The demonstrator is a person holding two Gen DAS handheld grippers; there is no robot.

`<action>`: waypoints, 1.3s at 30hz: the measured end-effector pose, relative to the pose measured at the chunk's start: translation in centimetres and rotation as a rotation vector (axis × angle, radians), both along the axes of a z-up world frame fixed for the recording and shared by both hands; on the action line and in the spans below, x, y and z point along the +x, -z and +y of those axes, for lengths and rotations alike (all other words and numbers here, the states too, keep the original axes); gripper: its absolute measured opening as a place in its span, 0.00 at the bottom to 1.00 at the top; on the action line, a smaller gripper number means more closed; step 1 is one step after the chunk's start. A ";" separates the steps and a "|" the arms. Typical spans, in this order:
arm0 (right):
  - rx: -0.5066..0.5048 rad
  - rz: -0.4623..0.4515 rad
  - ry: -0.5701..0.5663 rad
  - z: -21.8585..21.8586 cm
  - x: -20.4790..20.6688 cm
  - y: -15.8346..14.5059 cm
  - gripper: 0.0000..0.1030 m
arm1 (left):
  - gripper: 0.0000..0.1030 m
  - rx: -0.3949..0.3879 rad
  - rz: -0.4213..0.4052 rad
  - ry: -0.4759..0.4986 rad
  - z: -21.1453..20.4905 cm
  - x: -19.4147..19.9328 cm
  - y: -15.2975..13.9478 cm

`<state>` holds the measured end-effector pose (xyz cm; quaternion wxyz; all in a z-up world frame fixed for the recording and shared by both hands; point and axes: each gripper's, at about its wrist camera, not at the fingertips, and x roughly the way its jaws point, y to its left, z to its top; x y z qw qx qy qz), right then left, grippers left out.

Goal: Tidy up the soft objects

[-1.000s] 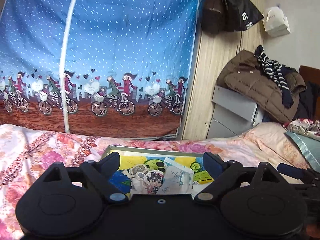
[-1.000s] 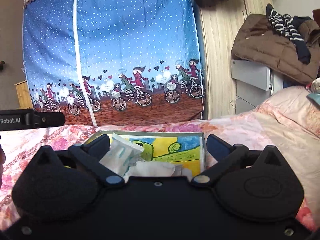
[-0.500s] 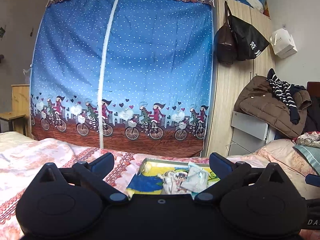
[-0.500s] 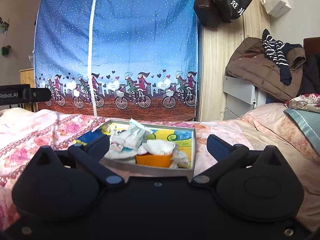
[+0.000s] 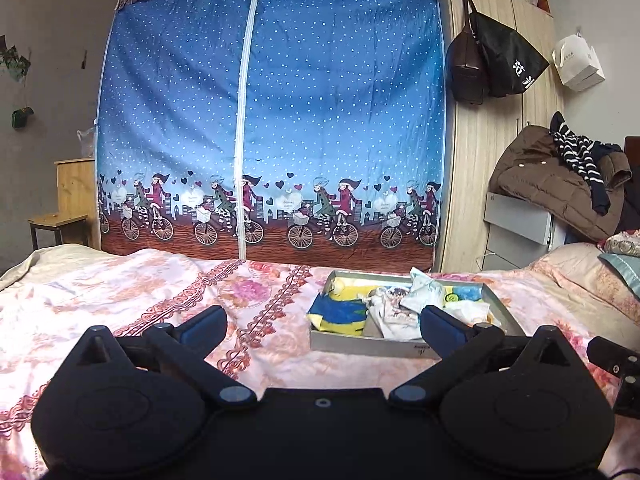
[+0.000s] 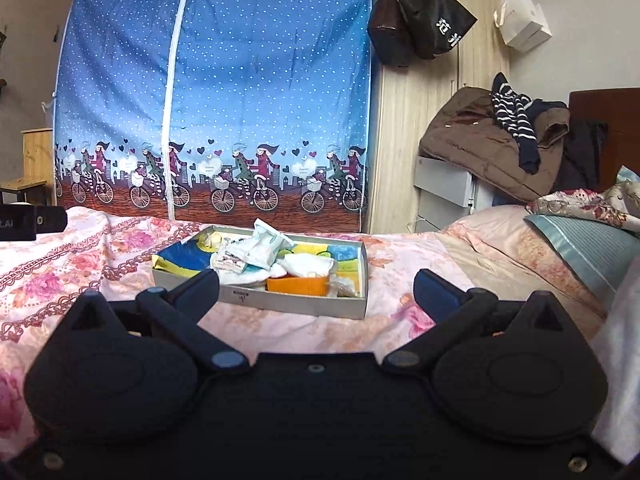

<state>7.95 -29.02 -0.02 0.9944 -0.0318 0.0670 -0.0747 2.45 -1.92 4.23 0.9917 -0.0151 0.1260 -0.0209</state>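
Seemingly between steps, the left hand-held gripper and right hand-held gripper both gape wide and empty short of the shallow box of soft packets mid-bed, so next comes re-approaching.

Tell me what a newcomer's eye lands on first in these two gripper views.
The big blue dotted fabric wardrobe, printed with cyclists along its bottom, fills the background behind the bed. On the pink floral bedspread sits a shallow grey tray piled with white tissue packs and an orange container. To the right, a brown jacket lies heaped on a grey cabinet.
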 end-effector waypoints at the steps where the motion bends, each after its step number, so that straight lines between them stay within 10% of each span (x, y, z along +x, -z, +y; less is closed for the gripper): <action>1: 0.001 0.006 0.003 0.1 -0.1 0.1 1.00 | 0.99 0.001 0.004 0.002 0.0 -0.5 0.1; 39: -0.004 0.100 -0.002 0.7 0.1 2.6 1.00 | 0.99 0.027 0.113 -0.003 0.2 0.2 5.1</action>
